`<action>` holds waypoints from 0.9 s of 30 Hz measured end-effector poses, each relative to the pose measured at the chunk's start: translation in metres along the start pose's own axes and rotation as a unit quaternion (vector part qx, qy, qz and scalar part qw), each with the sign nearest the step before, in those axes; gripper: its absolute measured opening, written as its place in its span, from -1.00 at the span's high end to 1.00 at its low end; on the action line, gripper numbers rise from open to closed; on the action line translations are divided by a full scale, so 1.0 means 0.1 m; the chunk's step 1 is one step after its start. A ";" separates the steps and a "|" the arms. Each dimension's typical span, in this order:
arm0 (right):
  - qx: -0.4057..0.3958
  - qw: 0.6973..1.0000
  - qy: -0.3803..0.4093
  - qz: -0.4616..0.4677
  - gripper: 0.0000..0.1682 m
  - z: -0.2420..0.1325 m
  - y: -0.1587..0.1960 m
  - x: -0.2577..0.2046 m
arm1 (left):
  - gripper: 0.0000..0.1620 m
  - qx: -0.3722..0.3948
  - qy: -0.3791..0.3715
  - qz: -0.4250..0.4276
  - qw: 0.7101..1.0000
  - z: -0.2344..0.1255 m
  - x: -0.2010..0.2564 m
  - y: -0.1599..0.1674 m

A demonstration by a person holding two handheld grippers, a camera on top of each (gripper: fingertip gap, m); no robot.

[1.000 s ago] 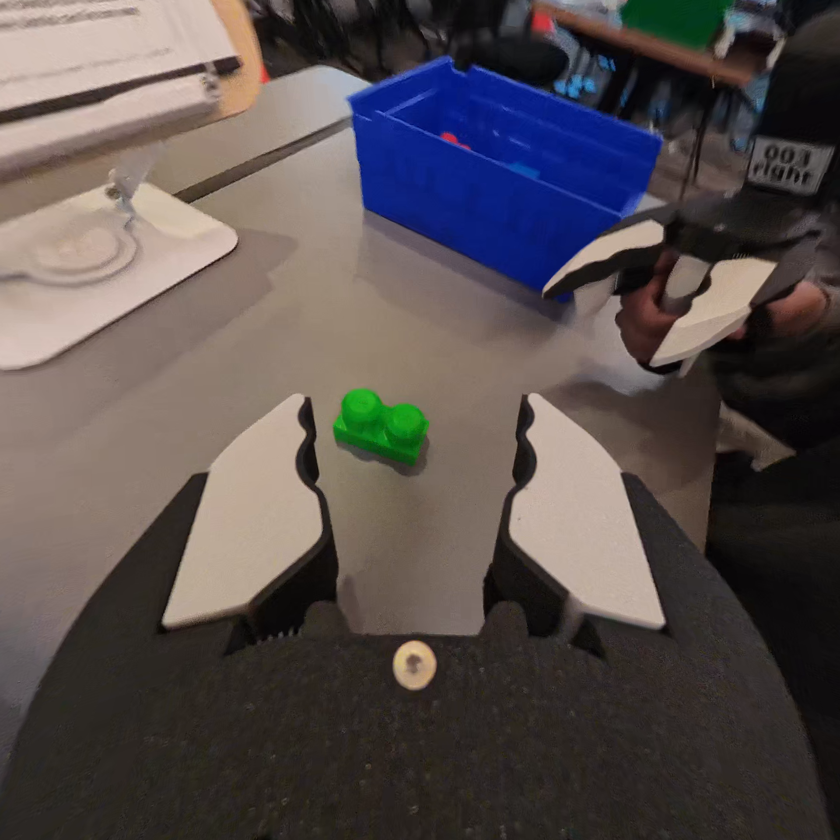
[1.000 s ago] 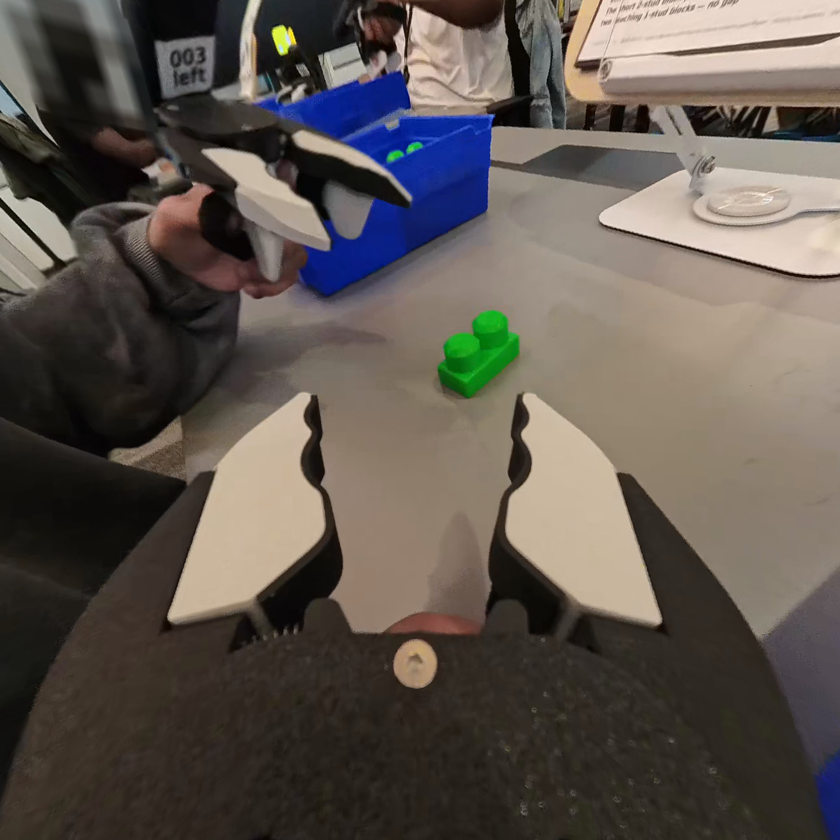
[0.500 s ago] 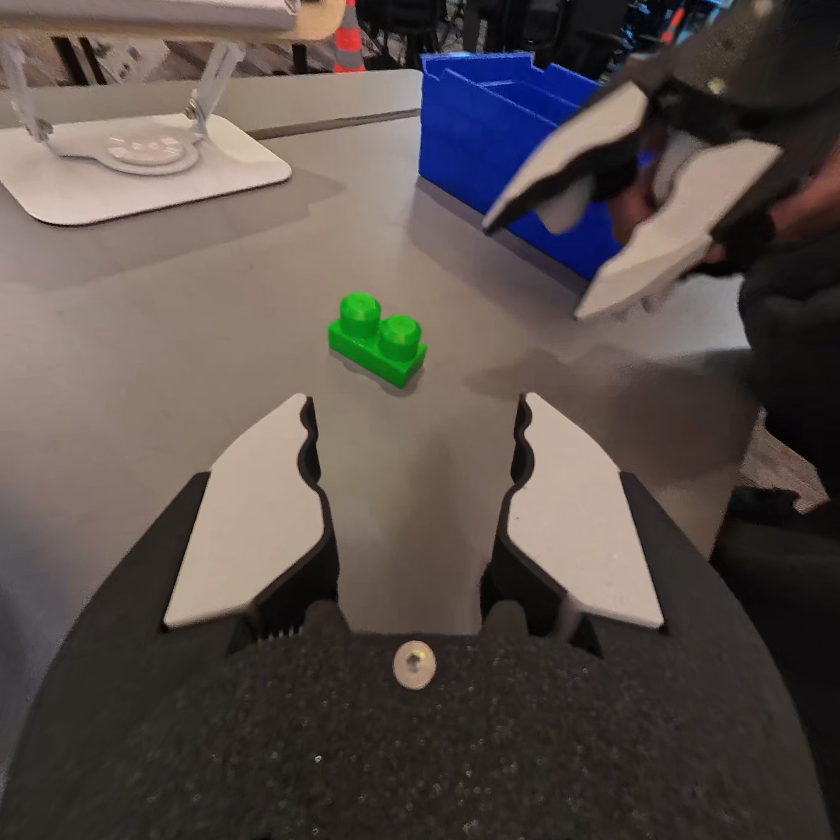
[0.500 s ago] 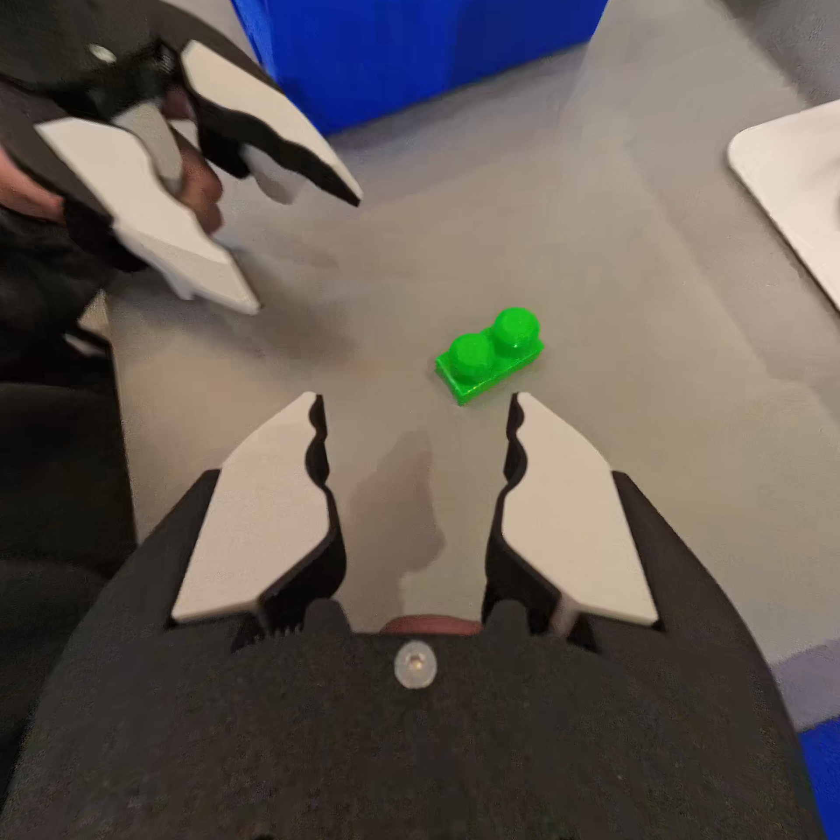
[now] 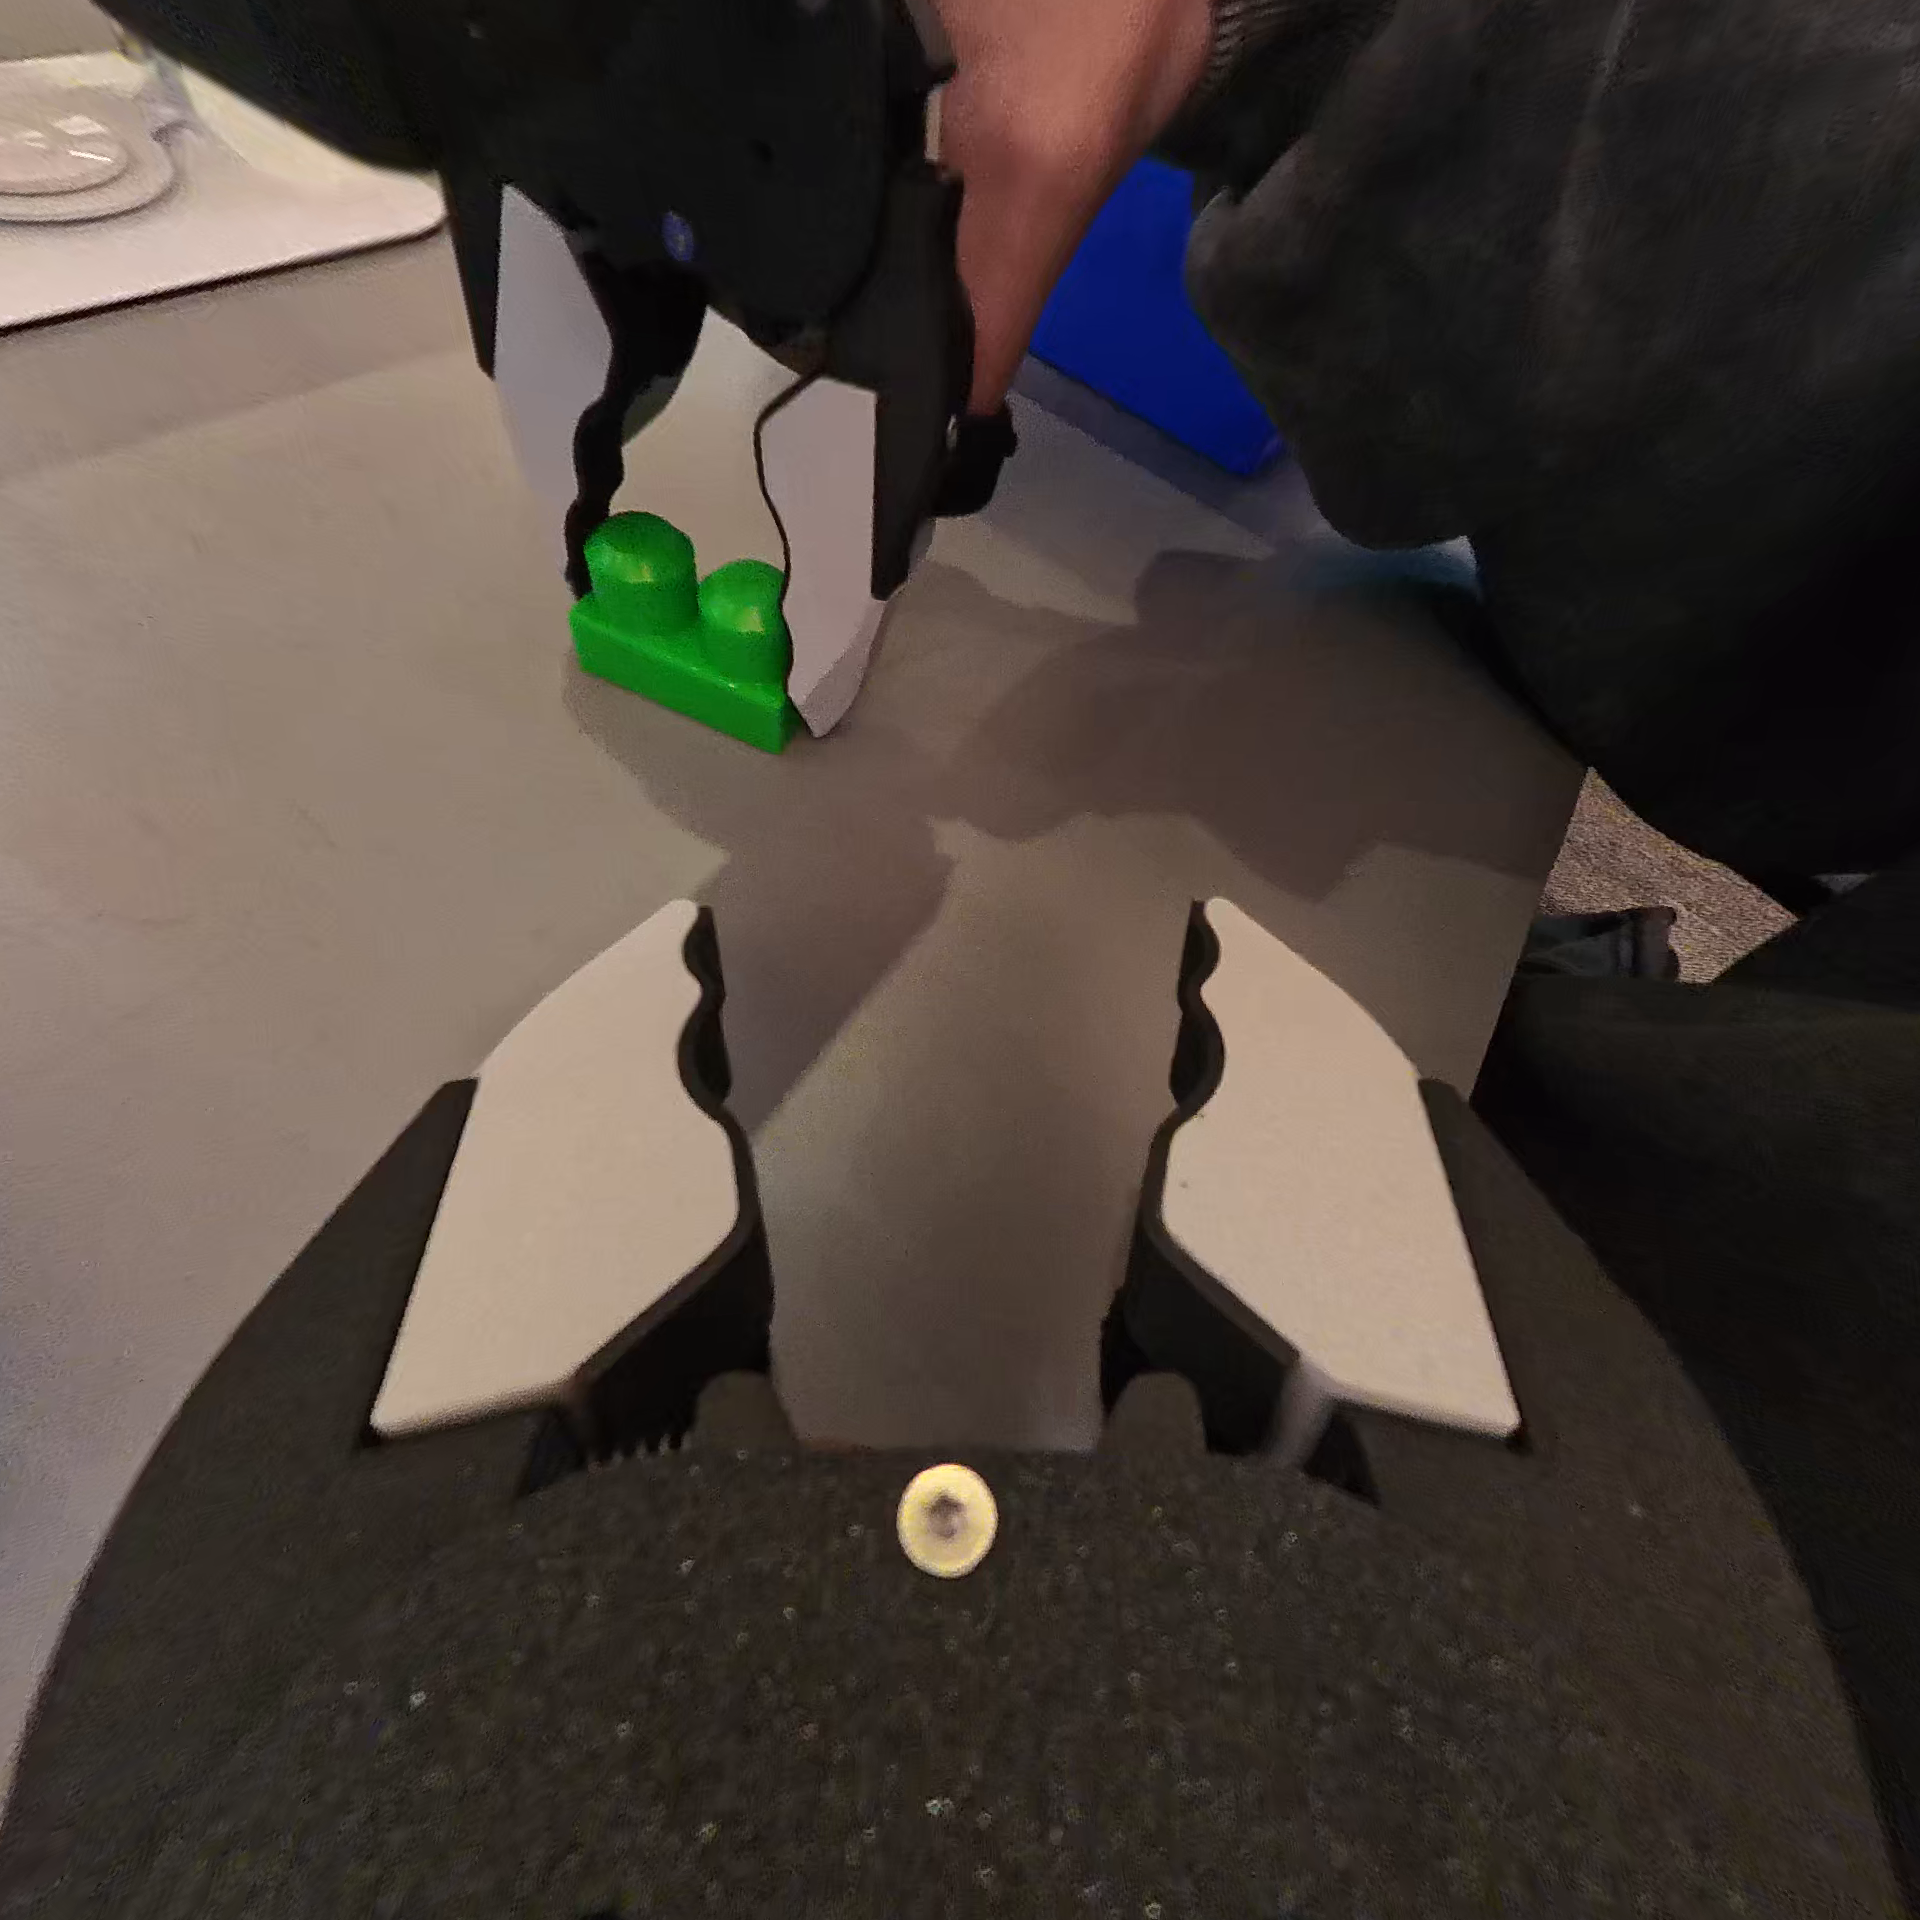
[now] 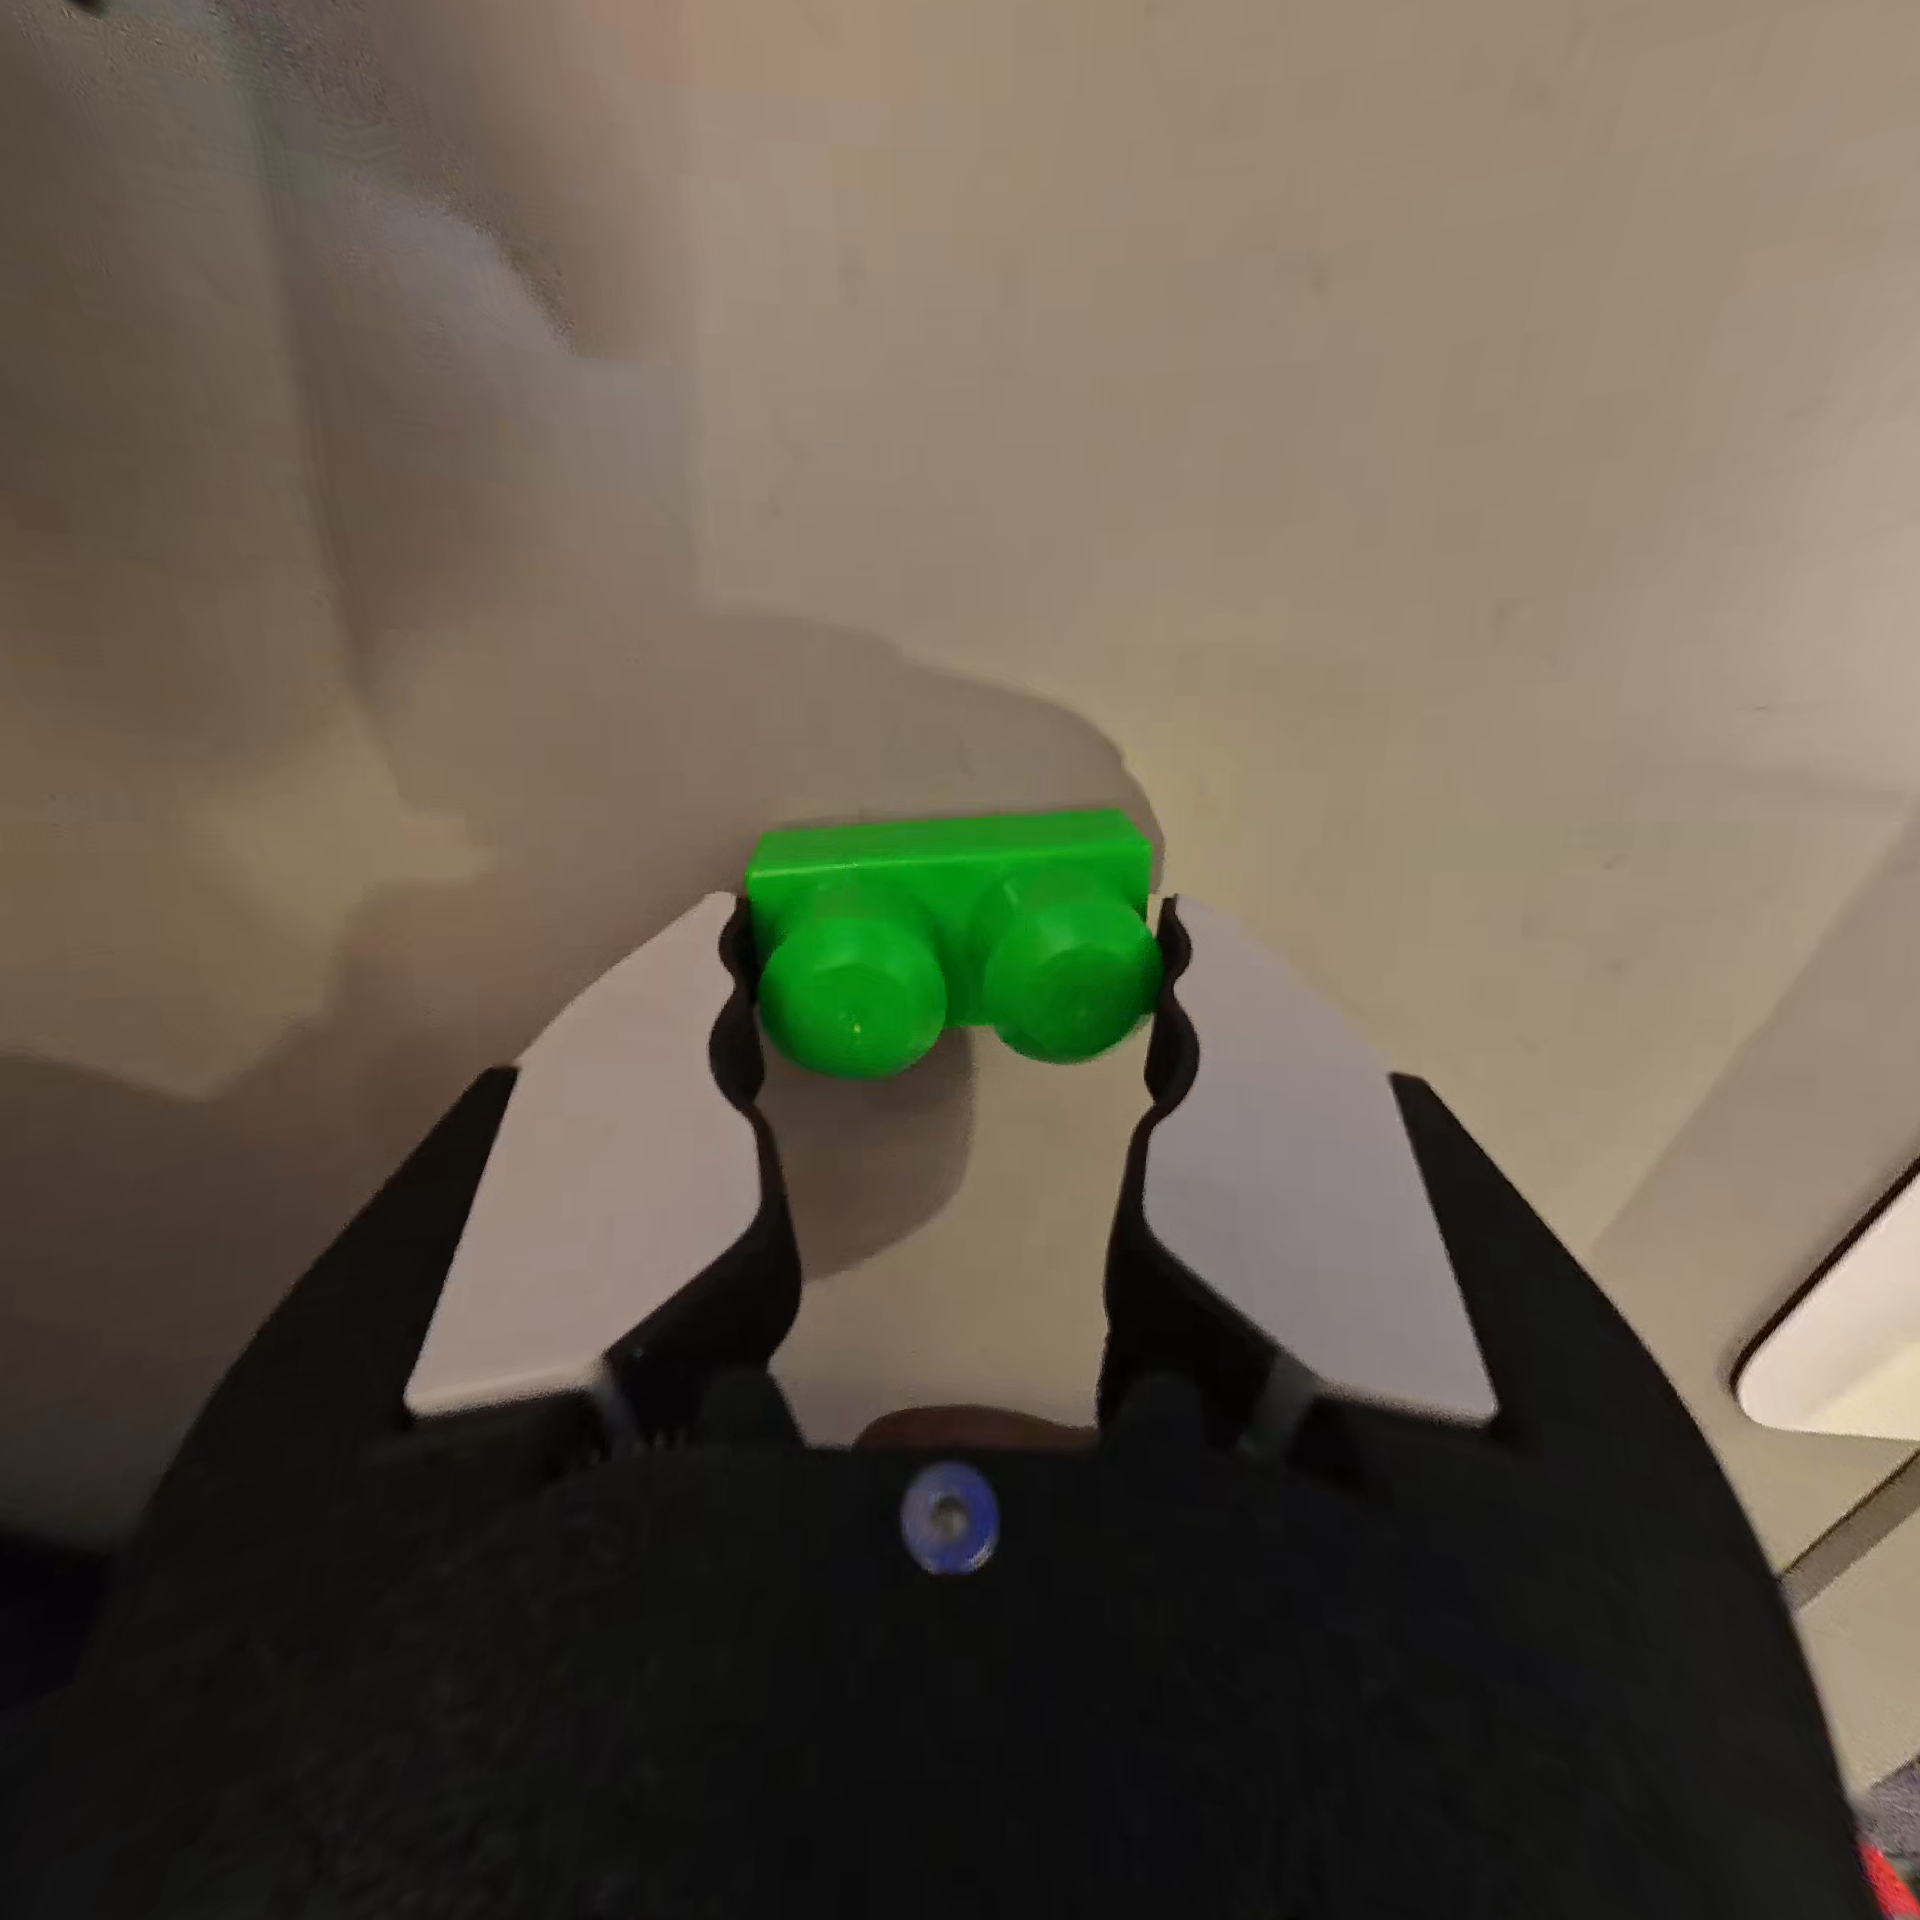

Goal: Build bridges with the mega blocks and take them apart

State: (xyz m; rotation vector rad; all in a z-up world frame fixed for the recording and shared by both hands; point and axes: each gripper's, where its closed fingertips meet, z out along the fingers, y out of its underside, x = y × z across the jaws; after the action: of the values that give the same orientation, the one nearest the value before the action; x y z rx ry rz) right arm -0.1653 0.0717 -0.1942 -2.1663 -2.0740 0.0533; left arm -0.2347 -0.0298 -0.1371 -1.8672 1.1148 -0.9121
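A green two-stud mega block (image 5: 665, 665) lies on the grey table (image 5: 260, 831). In the right wrist view the block (image 6: 951, 883) sits between my right gripper's (image 6: 948, 925) fingertips, studs towards the camera. The right gripper is open and straddles the block's two short ends; the tips are close to it or just touching. In the left wrist view the right gripper (image 5: 701, 644) comes down on the block from above, held by a hand (image 5: 1039, 156). My left gripper (image 5: 951, 914) is open and empty, a short way in front of the block, low over the table.
A blue bin (image 5: 1143, 343) stands behind the right gripper, mostly hidden. A white stand base (image 5: 156, 208) lies at the far left and shows at the right edge of the right wrist view (image 6: 1839, 1340). A dark sleeve (image 5: 1610, 416) fills the right side.
My right gripper has come down from the air and now straddles the green block. My left gripper has drawn back and lowered; the block now lies farther ahead of it.
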 end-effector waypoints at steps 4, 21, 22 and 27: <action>0.042 0.996 0.071 0.032 0.14 -0.57 0.01 0.08 | -0.03 0.002 0.001 -0.007 1.000 -0.02 -0.01 0.01; 0.007 0.919 0.025 0.393 0.13 -0.74 2.88 -0.46 | -0.02 -0.052 0.024 0.008 0.998 0.23 0.08 0.15; -0.004 0.919 0.008 0.394 0.13 -0.61 2.89 -0.52 | -0.02 -0.053 0.025 0.008 0.998 0.23 0.08 0.15; -0.027 0.925 0.001 0.380 0.06 -0.45 2.93 -0.63 | -0.02 -0.044 0.024 0.005 0.999 0.22 0.08 0.13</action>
State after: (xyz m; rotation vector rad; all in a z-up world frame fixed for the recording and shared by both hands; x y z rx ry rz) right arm 0.1281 -0.0059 -0.1918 -2.8501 -1.1159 0.0753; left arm -0.2177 -0.0354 -0.1565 -1.9175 1.2091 -0.9194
